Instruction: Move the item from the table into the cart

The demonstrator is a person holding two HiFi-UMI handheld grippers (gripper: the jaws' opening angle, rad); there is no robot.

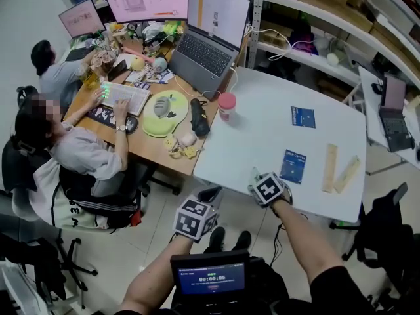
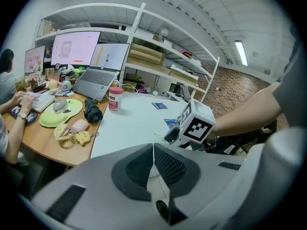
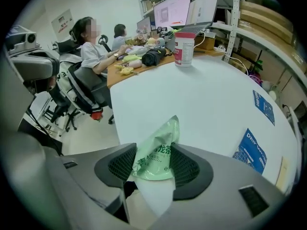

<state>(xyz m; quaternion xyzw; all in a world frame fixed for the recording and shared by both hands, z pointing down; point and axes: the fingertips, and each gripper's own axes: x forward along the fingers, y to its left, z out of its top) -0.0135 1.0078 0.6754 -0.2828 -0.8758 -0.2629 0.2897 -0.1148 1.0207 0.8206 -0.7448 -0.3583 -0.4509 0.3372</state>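
1. The right gripper point(image 3: 154, 166) is clamped on a pale green packet point(image 3: 160, 145). Both pads press its sides, and its top corner pokes up past the jaws.
2. The packet is at the near edge of the white tabletop point(image 1: 262, 143), closer to the left corner than the right.
3. The left gripper point(image 2: 153, 164) has its jaws closed together with nothing between them. It hangs off the tabletop, just beside the near edge.
4. A blue card point(image 1: 293, 166) lies near the right gripper, by the near edge, and a second blue card point(image 1: 303, 117) lies further in.
5. A red-capped bottle point(image 1: 226, 105) stands at the left edge, and two wooden strips point(image 1: 329, 167) lie towards the right side.
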